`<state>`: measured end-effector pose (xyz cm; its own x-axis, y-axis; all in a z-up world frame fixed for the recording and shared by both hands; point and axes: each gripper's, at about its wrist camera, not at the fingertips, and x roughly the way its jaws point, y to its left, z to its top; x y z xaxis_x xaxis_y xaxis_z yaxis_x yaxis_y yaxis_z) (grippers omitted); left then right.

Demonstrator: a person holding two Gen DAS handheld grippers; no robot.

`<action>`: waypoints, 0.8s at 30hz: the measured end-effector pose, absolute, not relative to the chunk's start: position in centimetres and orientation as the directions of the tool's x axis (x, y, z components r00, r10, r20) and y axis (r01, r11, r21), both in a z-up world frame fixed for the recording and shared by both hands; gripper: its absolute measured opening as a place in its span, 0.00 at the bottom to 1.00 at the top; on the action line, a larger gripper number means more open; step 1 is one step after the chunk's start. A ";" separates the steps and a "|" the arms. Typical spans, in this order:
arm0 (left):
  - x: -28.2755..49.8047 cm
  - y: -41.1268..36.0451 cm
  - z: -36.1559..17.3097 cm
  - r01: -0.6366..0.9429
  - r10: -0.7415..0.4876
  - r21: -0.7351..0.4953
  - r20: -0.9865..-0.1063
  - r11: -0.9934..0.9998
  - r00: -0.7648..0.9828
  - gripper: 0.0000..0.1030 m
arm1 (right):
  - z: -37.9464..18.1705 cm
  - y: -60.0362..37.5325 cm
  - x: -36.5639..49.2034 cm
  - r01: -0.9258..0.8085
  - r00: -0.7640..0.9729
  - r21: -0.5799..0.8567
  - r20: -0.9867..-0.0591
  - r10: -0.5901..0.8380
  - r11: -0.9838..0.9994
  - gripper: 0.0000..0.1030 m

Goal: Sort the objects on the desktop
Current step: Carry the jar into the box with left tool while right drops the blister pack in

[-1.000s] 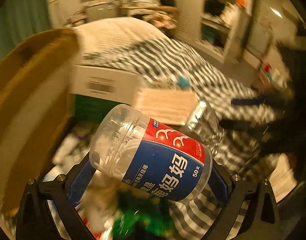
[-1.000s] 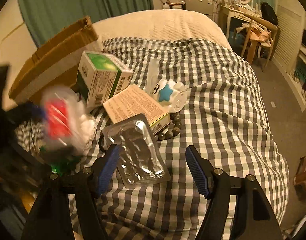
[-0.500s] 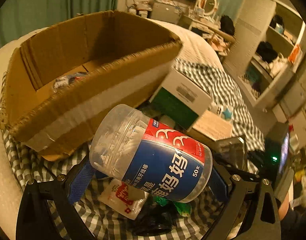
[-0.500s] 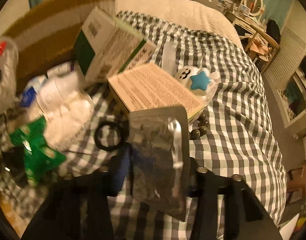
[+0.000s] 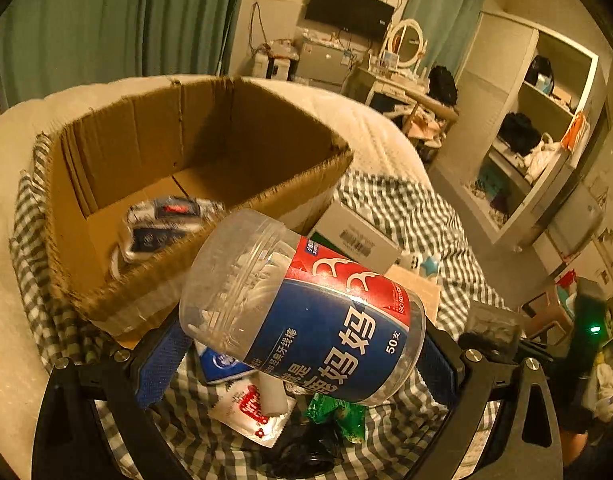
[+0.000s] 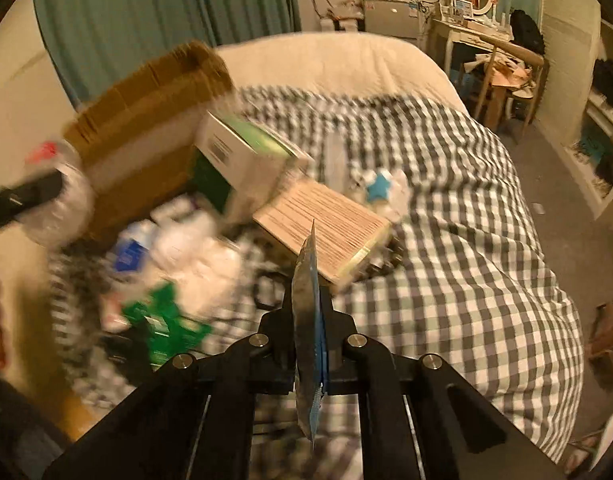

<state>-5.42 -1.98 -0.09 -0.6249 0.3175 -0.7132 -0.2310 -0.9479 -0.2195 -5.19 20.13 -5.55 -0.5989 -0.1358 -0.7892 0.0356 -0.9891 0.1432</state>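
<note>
Now, left gripper (image 5: 302,354): clamped across a clear floss-pick jar (image 5: 302,312), its blue pads pressing the jar's two sides.
Floss-pick jar: tilted, clear lid end up and to the left, red-and-blue label facing the camera; held in the air just in front of the cardboard box (image 5: 178,184), near its front wall.
Right gripper (image 6: 308,344): fingers together on a thin foil blister pack (image 6: 306,320), which stands edge-on between them.
Blister pack: lifted off the bedspread, well to the right of the cardboard box (image 6: 146,120).
Cardboard box: open-topped, on the checked bedspread (image 6: 466,240); a blurred small packet (image 5: 166,224) lies on its floor.
Beside the box: a white-and-green carton (image 6: 242,156) touches its right corner; a flat tan carton (image 6: 326,228) lies just past that.
In front of the box: loose sachets and a green wrapper (image 5: 338,412), below the jar.
</note>
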 end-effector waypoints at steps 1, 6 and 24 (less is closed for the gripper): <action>-5.4 -2.2 0.4 -0.229 0.315 -0.218 -0.704 -0.949 -0.636 0.98 | -4.3 19.7 -5.1 0.054 -0.612 0.172 -0.773 -0.169 -0.984 0.08; -5.6 -5.0 4.8 -0.210 0.325 -0.254 -0.607 -0.944 -0.725 0.98 | 1.6 16.5 -5.7 0.172 -0.662 0.262 -0.683 -0.308 -0.950 0.07; -15.7 -11.9 1.5 -0.064 0.146 -0.145 -0.680 -0.987 -0.718 1.00 | 6.5 3.8 -22.5 0.249 -0.695 0.341 -0.588 -0.413 -0.906 0.80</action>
